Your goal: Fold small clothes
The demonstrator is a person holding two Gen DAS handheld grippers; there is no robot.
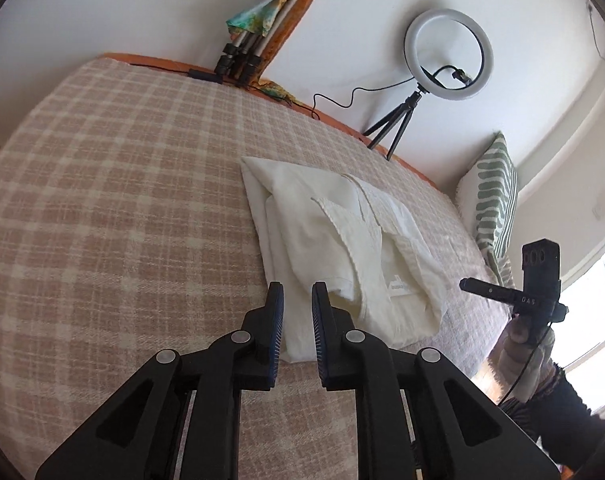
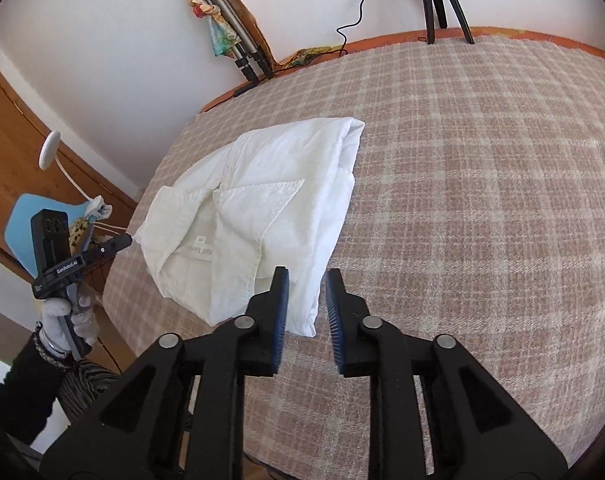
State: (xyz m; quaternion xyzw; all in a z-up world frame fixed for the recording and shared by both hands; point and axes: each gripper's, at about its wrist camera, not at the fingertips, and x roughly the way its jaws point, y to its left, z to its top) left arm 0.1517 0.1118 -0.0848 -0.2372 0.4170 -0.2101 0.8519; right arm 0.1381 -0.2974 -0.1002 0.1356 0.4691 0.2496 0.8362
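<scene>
Fingers of the left gripper [image 1: 297,292] stand narrowly parted and those of the right gripper [image 2: 307,280] a little wider, both empty, poised at the white garment's [image 1: 342,248] near corners, probably to pinch them; it lies partly folded on the checked bed [image 1: 122,200].

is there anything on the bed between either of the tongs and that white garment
Nothing visible. The left tongs and the right tongs both stand open over the near edge of the white garment, with only bare checked blanket around it. The ring light and striped pillow stand well off at the bed's far edges.
</scene>
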